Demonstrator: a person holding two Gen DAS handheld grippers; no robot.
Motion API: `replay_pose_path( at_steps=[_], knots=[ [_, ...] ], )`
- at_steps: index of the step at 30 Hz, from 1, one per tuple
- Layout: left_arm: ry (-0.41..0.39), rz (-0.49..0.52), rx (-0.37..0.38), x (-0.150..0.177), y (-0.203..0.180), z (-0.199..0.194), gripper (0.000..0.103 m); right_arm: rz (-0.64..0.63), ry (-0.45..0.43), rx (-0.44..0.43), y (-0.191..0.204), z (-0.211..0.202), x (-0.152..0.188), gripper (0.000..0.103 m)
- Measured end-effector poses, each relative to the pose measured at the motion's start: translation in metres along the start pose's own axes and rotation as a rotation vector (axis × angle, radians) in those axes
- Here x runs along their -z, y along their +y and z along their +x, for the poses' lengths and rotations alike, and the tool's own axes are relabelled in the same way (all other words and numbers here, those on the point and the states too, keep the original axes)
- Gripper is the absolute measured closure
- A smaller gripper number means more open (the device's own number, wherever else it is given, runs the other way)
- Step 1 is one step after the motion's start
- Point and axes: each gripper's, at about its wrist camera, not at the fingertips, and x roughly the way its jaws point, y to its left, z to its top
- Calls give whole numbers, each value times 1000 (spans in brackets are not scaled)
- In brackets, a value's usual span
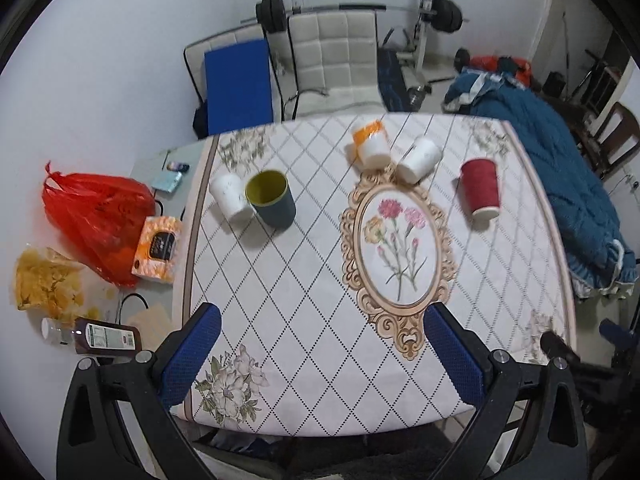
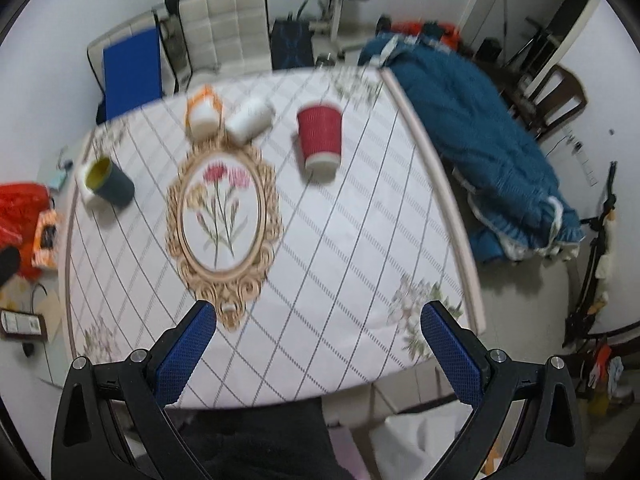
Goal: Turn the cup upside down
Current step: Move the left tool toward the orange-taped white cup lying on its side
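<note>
Left claw: fingers spread wide, nothing between them, hovering over the near edge of the table. Right claw: also spread wide and empty, over the near right part of the table; that view is motion-blurred.

Table carries a white cloth with a diamond grid and an oval floral medallion just ahead of the left claw.

Cups, all well apart from both claws:
- Dark grey cup with yellow-green inside, far left of the table, standing mouth up. Same cup in the right view.
- White cup touching its left side, apparently rim down; mostly hidden behind the grey cup in the right view.
- Orange-and-white cup just past the top of the medallion, looks rim down; a small white thing sits against its left side, can't tell what.
- Another white cup just right of it, tilted; can't tell whether it lies on its side.
- Red ribbed paper cup, right of the medallion, standing with the narrow end toward camera and white rim band at that end; in the right view.

Left of the table, on a lower grey surface: red plastic bag, orange tissue pack beside it, clear bag of yellow chips, brown bottle lying on its side.

Right of the table: blue quilt bunched up. Behind the table: white padded chair, barbell on a rack against the wall.
</note>
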Motion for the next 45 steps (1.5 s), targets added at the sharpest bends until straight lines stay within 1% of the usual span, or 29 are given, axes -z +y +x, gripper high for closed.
replay_pose_path(
  at_steps=[3, 7, 8, 12, 20, 25, 28, 30, 32, 36, 39, 45],
  knots=[
    [51, -9, -16, -6, -6, 27, 0, -26, 62, -21, -1, 35, 1, 0],
    [119, -39, -18, -19, -18, 62, 0, -69, 172, -66, -3, 81, -4, 0],
    [142, -41, -21, -25, -22, 74, 0, -77, 191, -73, -3, 92, -6, 0],
    [195, -51, -43, -47, -37, 113, 0, -92, 276, -89, -12, 139, -18, 0],
    [239, -33, -41, -97, -61, 172, 0, -103, 366, -72, -34, 206, -50, 0],
    [267, -58, -19, -136, -63, 203, 0, -109, 393, -57, -40, 233, -75, 0],
    [292, -102, 5, -163, -57, 223, 0, -114, 399, -53, -42, 244, -90, 0],
    [292, -126, 10, -182, -52, 235, 0, -119, 400, -48, -43, 250, -99, 0],
    [290, -136, 11, -201, -50, 246, 0, -115, 404, -49, -43, 257, -110, 0],
    [302, -122, 21, -229, -50, 268, 0, -102, 414, -45, -42, 267, -126, 0],
    [323, -108, 32, -245, -53, 287, 0, -92, 426, -43, -40, 274, -136, 0],
    [374, -96, 58, -266, -64, 323, 0, -84, 443, -42, -30, 287, -155, 0]
  ],
)
